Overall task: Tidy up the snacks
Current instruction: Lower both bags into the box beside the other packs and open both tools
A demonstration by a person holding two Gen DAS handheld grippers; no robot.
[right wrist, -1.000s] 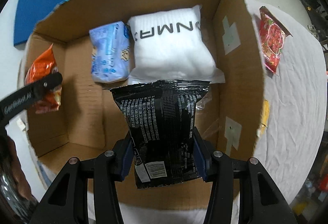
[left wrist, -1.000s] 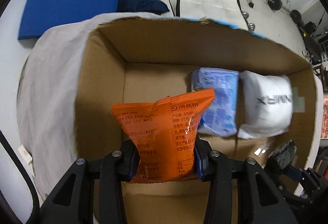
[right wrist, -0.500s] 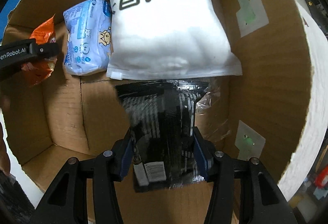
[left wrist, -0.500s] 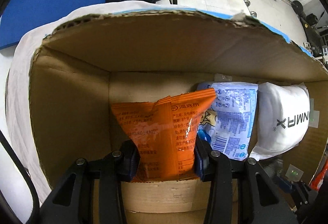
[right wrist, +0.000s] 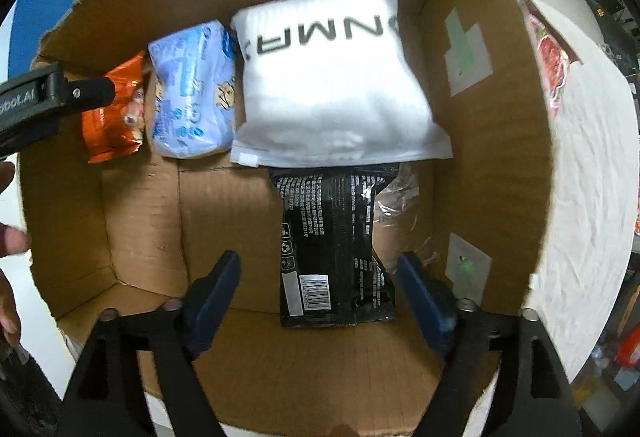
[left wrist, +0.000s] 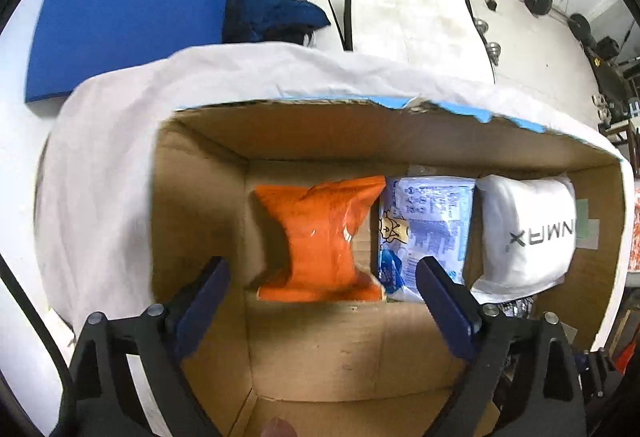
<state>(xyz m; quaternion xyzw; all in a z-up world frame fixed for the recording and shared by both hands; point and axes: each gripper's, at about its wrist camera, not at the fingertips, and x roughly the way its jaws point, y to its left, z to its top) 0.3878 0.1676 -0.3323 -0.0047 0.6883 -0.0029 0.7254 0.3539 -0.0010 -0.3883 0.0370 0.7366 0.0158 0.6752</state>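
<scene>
My left claw point(left wrist: 320, 283) is opening over the brown cardboard box point(left wrist: 200, 205), its pads clear of the crinkled orange snack bag point(left wrist: 320, 237) lying on the box floor beside the pale blue printed packet point(left wrist: 430, 229). My right claw point(right wrist: 318, 279) is opening too, clear of the black foil snack pouch point(right wrist: 332, 237), which lies flat just below the white lettered pillow pack point(right wrist: 332, 89).

Bare cardboard box point(right wrist: 492, 165) floor lies open left of the black packet point(right wrist: 332, 245); packets crowd the far wall.
</scene>
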